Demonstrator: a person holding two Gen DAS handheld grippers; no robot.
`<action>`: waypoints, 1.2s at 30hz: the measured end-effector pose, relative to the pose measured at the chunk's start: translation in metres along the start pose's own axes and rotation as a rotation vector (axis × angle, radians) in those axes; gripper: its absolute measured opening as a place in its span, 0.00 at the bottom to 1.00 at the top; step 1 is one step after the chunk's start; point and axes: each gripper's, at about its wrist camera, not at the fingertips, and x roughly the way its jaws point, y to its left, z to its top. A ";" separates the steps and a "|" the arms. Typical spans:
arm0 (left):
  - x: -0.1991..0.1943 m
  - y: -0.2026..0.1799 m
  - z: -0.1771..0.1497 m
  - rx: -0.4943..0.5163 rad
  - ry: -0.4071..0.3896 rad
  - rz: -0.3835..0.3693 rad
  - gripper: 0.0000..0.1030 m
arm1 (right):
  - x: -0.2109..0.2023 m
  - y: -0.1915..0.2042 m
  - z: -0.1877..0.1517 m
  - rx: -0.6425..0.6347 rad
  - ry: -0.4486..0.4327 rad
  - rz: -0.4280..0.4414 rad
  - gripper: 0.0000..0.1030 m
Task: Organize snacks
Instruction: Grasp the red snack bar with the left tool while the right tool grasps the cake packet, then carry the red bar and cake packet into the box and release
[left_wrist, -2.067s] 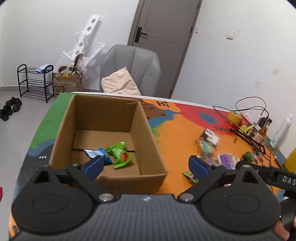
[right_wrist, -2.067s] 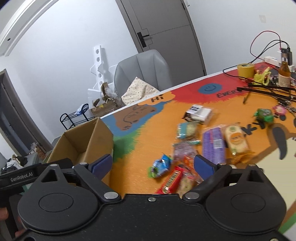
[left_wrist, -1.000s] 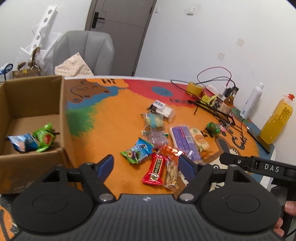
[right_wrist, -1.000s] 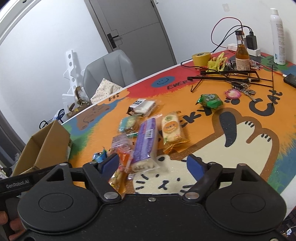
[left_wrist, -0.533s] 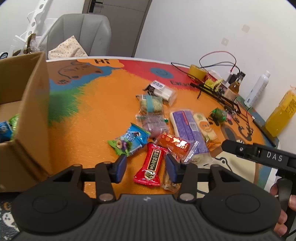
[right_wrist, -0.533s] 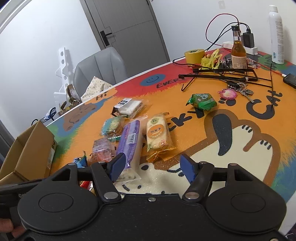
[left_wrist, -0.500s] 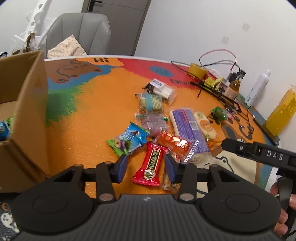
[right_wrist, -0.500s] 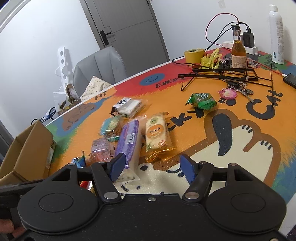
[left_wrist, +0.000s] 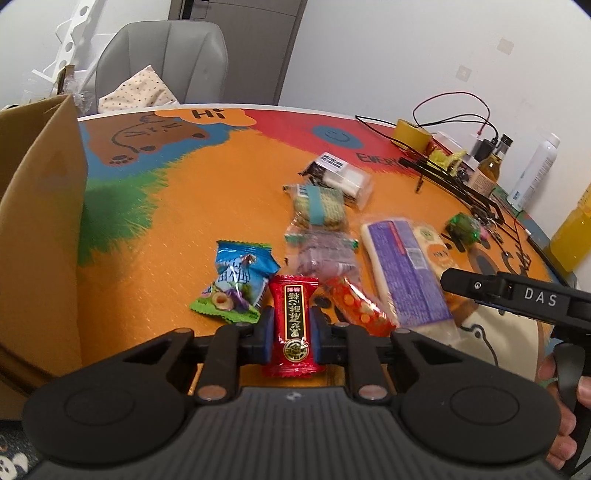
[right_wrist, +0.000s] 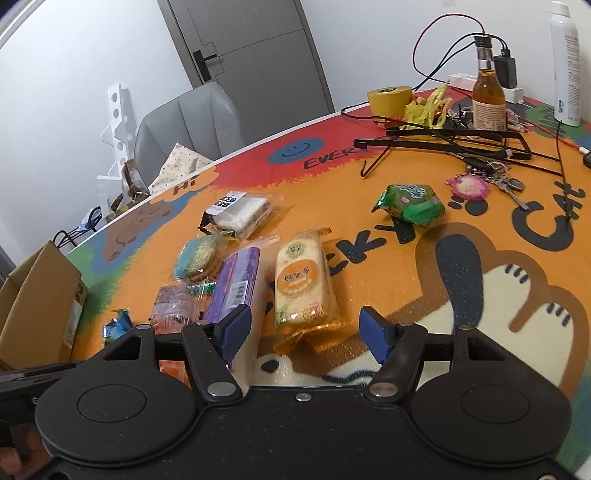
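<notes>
My left gripper (left_wrist: 291, 334) is shut on a red snack packet (left_wrist: 294, 325) that lies on the colourful table mat, both blue pads against its sides. A blue-and-green candy bag (left_wrist: 238, 280) lies just to its left and an orange wrapper (left_wrist: 356, 304) to its right. The cardboard box (left_wrist: 37, 236) stands at the left. My right gripper (right_wrist: 304, 334) is open over the near end of an orange cake packet (right_wrist: 301, 282), with a purple packet (right_wrist: 234, 286) at its left finger. A green packet (right_wrist: 412, 205) lies further right.
Several more wrapped snacks (left_wrist: 319, 206) lie mid-table. Black wire hangers (right_wrist: 443, 142), keys (right_wrist: 495, 181), a glass bottle (right_wrist: 487, 99), yellow tape (right_wrist: 388, 98), a white spray bottle (right_wrist: 567, 62) and cables sit at the far right. A grey chair (left_wrist: 162, 62) stands behind the table.
My left gripper has moved down and forward from the box side onto the snack pile and closed on the red packet. My right gripper has lowered over the orange cake packet, still open.
</notes>
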 end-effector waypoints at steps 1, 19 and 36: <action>0.000 0.001 0.001 -0.002 -0.002 0.003 0.18 | 0.002 0.001 0.001 -0.004 -0.002 -0.004 0.64; -0.015 0.006 0.012 -0.002 -0.039 -0.018 0.18 | -0.006 0.009 -0.003 -0.043 0.011 -0.049 0.30; -0.059 0.016 0.013 -0.017 -0.113 -0.015 0.18 | -0.046 0.032 -0.001 -0.034 -0.061 0.001 0.30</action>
